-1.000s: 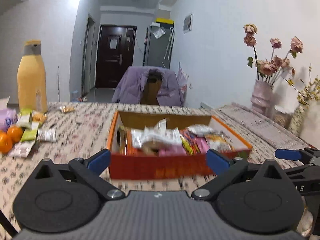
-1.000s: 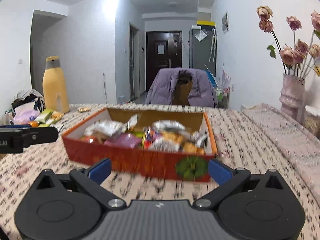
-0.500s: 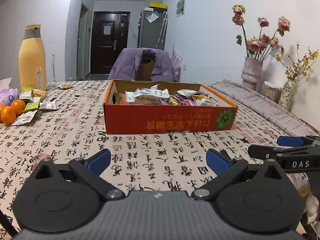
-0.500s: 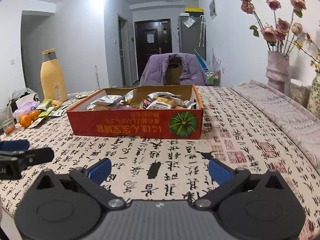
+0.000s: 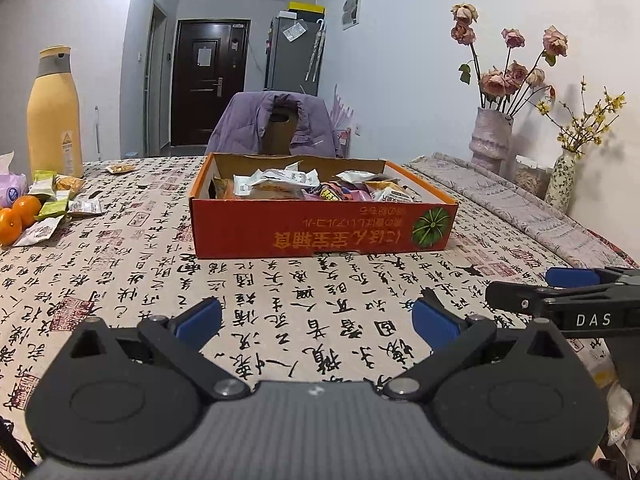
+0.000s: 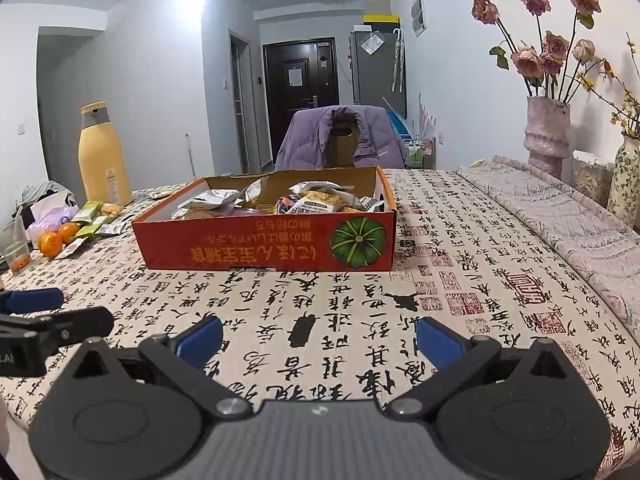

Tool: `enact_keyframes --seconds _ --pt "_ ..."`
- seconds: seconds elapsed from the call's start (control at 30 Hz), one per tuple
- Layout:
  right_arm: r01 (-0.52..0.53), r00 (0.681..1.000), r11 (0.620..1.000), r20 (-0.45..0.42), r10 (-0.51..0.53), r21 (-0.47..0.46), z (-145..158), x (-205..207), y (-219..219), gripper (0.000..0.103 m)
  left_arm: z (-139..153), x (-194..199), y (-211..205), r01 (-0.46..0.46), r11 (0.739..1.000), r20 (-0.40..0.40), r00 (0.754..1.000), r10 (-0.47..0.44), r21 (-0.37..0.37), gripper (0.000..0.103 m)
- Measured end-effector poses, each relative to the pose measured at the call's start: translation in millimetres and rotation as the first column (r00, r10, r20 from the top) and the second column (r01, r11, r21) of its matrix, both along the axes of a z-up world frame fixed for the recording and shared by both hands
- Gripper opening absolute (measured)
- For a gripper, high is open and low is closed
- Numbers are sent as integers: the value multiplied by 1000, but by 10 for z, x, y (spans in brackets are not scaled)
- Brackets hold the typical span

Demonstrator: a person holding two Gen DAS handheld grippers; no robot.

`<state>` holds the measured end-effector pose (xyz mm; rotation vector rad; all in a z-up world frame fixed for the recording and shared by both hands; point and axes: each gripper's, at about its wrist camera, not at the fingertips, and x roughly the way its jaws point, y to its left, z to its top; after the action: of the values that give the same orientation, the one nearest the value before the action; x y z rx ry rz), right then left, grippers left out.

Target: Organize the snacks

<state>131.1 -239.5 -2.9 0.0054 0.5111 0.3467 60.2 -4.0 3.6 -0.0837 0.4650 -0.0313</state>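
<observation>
On the table (image 5: pixel 120 280) beyond both empty, wide-apart hand-held grippers, left (image 5: pixel 316 316) and right (image 6: pixel 318 336), sits the snack-filled box (image 5: pixel 320 232).

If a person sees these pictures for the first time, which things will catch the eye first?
Probably the red box full of snack packets, mid-table. Next, the tall yellow bottle at far left with oranges in front, and the dried roses at right.

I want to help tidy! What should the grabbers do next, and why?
Probably move the left hand-held gripper, open and empty, toward the loose snack packets beside the oranges; they lie outside the red box that holds the other snacks.
</observation>
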Motion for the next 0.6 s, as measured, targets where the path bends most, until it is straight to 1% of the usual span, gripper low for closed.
enact_keyframes --seconds 0.6 --pt "0 1000 1000 -3 0 -1 -14 1 -8 103 -5 -2 -5 3 1000 -3 1000 -3 -2 103"
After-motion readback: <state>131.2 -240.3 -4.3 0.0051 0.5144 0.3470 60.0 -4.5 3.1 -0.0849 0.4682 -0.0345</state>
